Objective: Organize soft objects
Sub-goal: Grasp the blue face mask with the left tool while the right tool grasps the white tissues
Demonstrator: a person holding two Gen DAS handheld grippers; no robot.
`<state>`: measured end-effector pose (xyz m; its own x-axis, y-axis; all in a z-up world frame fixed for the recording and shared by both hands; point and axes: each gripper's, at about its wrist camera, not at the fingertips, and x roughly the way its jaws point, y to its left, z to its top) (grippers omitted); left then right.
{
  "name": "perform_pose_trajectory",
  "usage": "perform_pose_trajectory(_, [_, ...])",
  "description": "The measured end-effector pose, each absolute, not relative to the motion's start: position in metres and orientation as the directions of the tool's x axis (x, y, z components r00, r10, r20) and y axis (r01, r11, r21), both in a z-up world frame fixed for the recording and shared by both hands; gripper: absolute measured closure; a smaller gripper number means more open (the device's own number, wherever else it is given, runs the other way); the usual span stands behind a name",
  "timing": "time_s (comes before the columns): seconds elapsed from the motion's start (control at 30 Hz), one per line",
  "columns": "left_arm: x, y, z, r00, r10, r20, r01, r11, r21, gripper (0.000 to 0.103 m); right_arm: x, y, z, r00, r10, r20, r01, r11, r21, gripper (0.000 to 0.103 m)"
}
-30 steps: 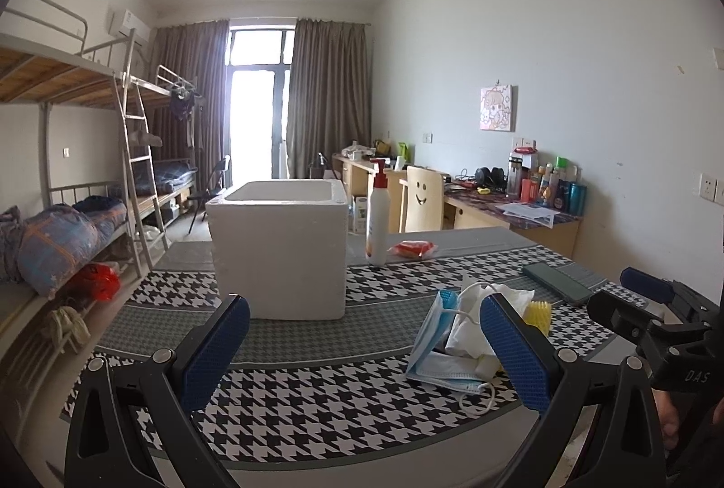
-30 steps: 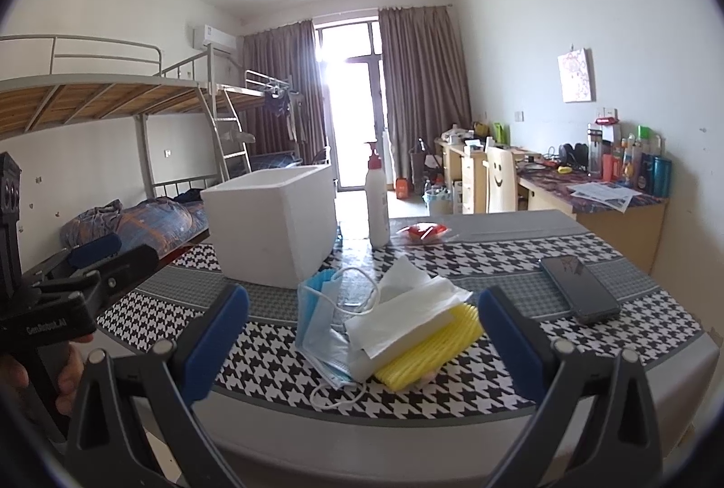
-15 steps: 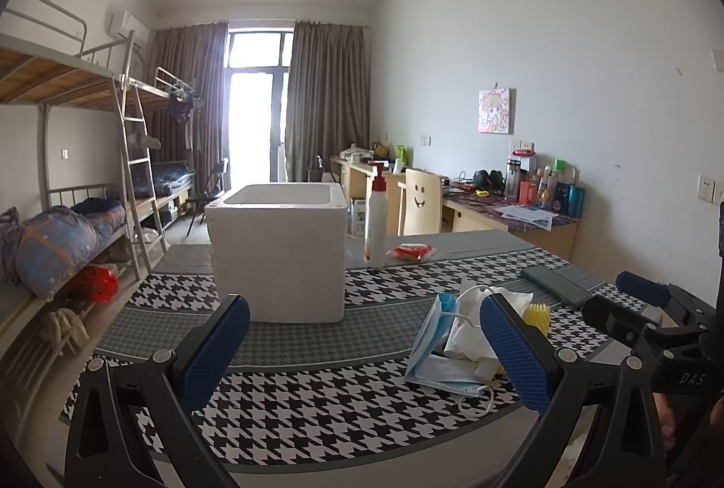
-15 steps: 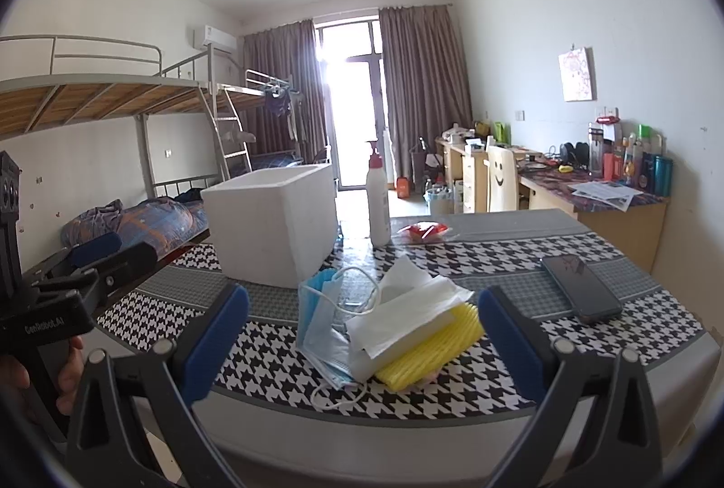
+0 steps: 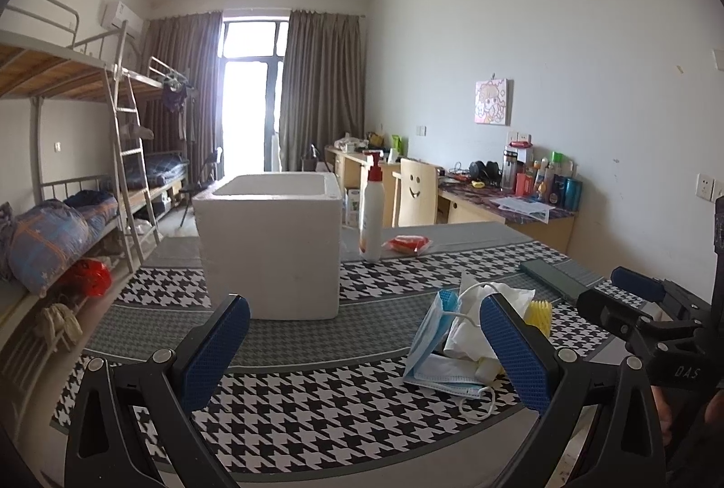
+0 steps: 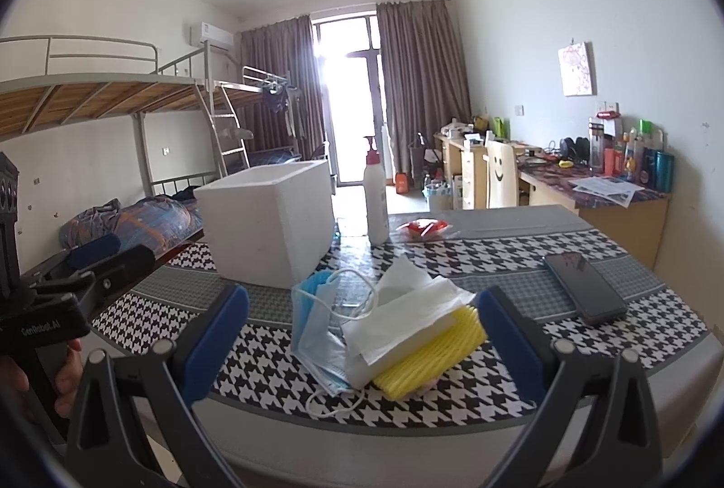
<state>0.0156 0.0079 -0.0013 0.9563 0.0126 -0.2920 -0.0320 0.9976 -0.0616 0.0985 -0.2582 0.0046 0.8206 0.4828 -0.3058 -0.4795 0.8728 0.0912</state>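
A pile of soft things lies near the table's front edge: a blue face mask [image 6: 316, 325], white tissue [image 6: 407, 307] on a white sponge, and yellow foam netting [image 6: 434, 356]. The pile also shows in the left wrist view [image 5: 457, 334]. A white foam box [image 5: 271, 248] stands open-topped behind it, also in the right wrist view [image 6: 271, 221]. My right gripper [image 6: 362, 347] is open and empty, just in front of the pile. My left gripper [image 5: 362, 352] is open and empty, left of the pile and in front of the box.
A white pump bottle [image 5: 372, 212] and a red packet [image 5: 407, 244] stand behind the box. A black phone [image 6: 583, 293] lies at the right. The table has a houndstooth cloth [image 5: 294, 411]. Bunk beds are at the left, desks along the right wall.
The left gripper's view has shifted very slightly; the box sits a touch higher and closer. The right gripper has barely moved. Both stay open.
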Motion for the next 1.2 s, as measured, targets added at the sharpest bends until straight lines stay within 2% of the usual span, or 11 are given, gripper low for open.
perform_pose_trajectory(0.63, [0.065, -0.002, -0.023, 0.909, -0.069, -0.410, 0.048, 0.997, -0.062, 0.001, 0.145, -0.254, -0.010, 0.796, 0.432, -0.424, -0.427, 0.897, 0.111, 0.001])
perform_pose_trajectory(1.2, [0.111, -0.019, -0.053, 0.814, -0.133, -0.565, 0.126, 0.991, -0.052, 0.001, 0.173, -0.257, -0.026, 0.763, 0.400, -0.507, -0.387, 0.912, 0.137, 0.001])
